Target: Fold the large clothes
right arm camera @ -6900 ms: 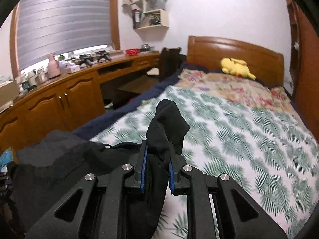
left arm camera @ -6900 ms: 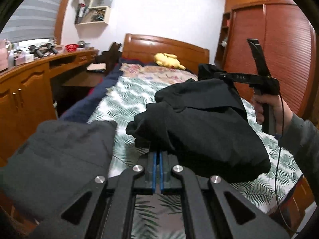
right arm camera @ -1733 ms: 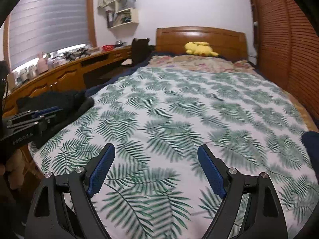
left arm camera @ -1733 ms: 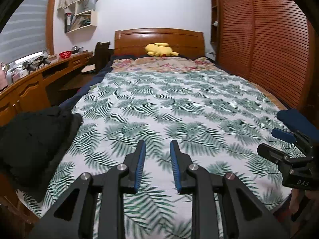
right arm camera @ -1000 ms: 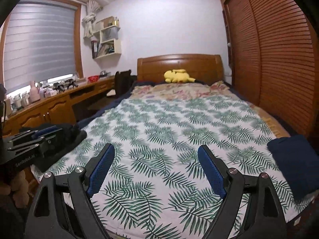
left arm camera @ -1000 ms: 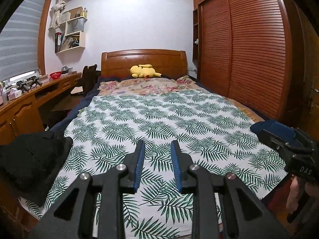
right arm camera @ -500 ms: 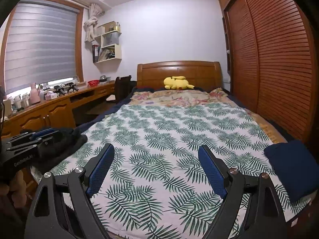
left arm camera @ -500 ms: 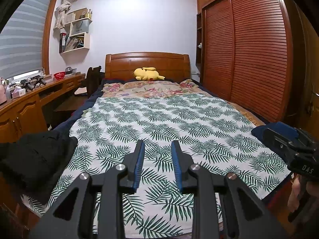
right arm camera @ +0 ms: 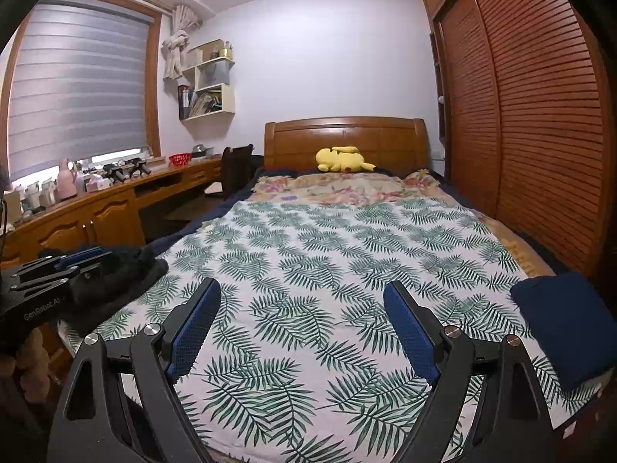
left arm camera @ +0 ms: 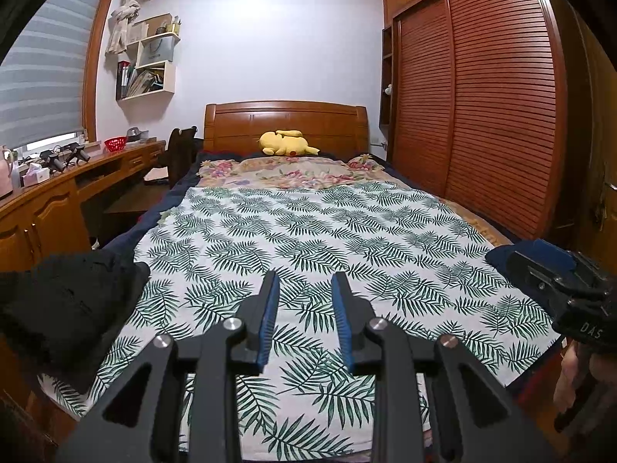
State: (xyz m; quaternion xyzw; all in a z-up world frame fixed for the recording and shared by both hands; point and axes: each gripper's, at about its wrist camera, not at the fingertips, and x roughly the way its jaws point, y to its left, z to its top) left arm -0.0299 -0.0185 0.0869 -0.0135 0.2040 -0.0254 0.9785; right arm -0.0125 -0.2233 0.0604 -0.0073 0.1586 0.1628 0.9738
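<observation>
A black garment (left arm camera: 65, 305) lies in a folded heap on the near left corner of the bed; it also shows in the right wrist view (right arm camera: 115, 281). A folded dark blue garment (right arm camera: 567, 328) lies on the near right corner, partly hidden behind the other gripper in the left wrist view (left arm camera: 501, 256). My left gripper (left arm camera: 302, 293) is open a little and empty, held above the foot of the bed (left arm camera: 308, 231). My right gripper (right arm camera: 300, 308) is wide open and empty over the same leaf-print cover (right arm camera: 327, 262).
A yellow plush toy (left arm camera: 287, 142) lies by the wooden headboard (left arm camera: 285, 123). A long wooden desk (right arm camera: 96, 208) with small items runs along the left wall. Slatted wardrobe doors (left arm camera: 482, 115) stand close on the right.
Both grippers let go of the black garment, which now lies at the left corner. Both have drawn back and risen from the bed, so more of the room shows.
</observation>
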